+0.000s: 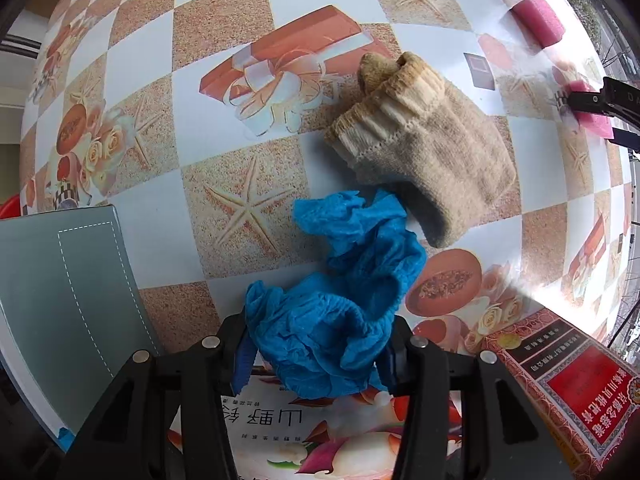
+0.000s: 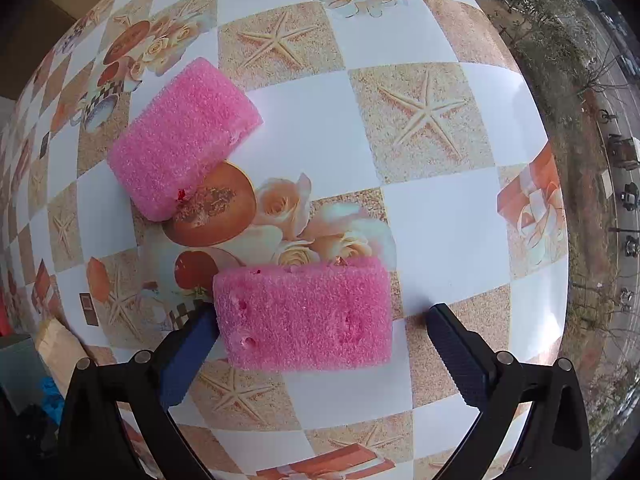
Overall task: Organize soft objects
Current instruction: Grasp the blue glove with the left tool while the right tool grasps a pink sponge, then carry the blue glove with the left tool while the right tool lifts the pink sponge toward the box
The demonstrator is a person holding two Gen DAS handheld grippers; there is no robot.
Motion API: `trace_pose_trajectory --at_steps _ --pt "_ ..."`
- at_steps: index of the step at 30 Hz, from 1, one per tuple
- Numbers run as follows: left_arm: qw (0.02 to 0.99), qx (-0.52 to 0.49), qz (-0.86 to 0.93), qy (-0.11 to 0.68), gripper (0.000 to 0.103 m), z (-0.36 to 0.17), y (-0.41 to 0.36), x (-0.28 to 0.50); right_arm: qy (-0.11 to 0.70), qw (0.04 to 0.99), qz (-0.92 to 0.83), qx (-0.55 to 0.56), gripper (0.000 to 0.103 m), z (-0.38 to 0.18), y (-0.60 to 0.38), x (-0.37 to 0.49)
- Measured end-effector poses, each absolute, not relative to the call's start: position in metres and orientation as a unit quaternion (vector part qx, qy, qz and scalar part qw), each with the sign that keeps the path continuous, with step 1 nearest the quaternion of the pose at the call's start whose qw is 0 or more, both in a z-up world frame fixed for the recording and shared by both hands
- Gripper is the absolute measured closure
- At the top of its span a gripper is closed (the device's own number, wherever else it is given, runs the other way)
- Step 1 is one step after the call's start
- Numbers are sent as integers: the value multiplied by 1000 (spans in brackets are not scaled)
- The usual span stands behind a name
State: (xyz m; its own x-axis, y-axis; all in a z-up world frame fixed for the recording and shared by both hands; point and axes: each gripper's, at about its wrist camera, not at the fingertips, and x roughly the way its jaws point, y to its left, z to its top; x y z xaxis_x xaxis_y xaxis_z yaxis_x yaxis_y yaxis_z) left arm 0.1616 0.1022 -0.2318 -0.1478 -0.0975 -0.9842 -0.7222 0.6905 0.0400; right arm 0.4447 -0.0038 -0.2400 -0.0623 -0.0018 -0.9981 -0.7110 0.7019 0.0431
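In the left wrist view my left gripper (image 1: 316,344) is shut on a crumpled blue cloth (image 1: 340,292), which trails up toward a beige knit sock (image 1: 424,140) lying on the table. In the right wrist view my right gripper (image 2: 320,332) is open. A pink sponge (image 2: 306,314) lies between its fingers, touching the left finger, with a gap to the right finger. A second pink sponge (image 2: 184,140) lies farther off to the left. The right gripper (image 1: 608,110) and both sponges also show at the far right of the left wrist view.
A grey box (image 1: 68,292) sits at the left and a red printed packet (image 1: 560,384) at the lower right of the left wrist view. A printed packet (image 1: 304,432) lies under the left gripper. The table edge (image 2: 556,200) runs along the right.
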Motion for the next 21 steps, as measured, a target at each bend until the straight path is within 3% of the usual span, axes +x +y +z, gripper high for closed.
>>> trace_pose_trajectory --at_steps 4,7,21 --pt "593 -275 266 708 64 -227 99 168 669 635 285 -261 6 -249 9 473" --pt "606 -254 270 704 70 -221 97 173 652 649 291 -262 32 -232 -2 470" --pt "669 -223 274 654 72 -157 82 174 654 662 326 -168 32 -139 -61 437"
